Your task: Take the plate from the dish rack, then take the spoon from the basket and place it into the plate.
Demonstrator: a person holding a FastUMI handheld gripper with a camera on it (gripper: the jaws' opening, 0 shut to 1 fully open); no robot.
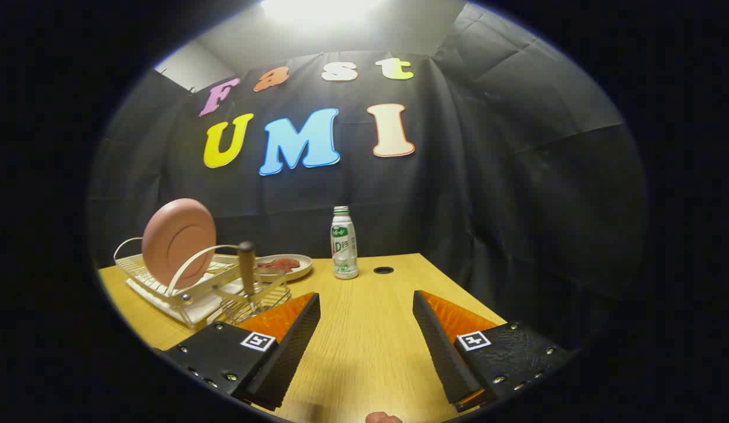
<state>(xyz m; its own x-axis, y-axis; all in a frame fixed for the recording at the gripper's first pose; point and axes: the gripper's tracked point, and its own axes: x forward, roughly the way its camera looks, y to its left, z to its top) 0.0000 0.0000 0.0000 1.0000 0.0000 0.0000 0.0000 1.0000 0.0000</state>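
Gripper view: ribbed black gripper (366, 305) fingers spread over bare wood-grain table (364, 352); round pink plate (179, 242) upright in wire dish rack (164, 282); wooden-handled spoon (247, 267) vertical in basket (255, 299).

Ahead and left of your hand-held gripper (367, 329), whose fingers stand apart over bare worktop (370, 352), the plate (179, 242) stands in the dish rack (164, 282). The spoon (247, 267) stands upright in the basket (255, 302) on the rack's right. A dish (288, 265) lies behind; a bottle (344, 242) stands right of it.
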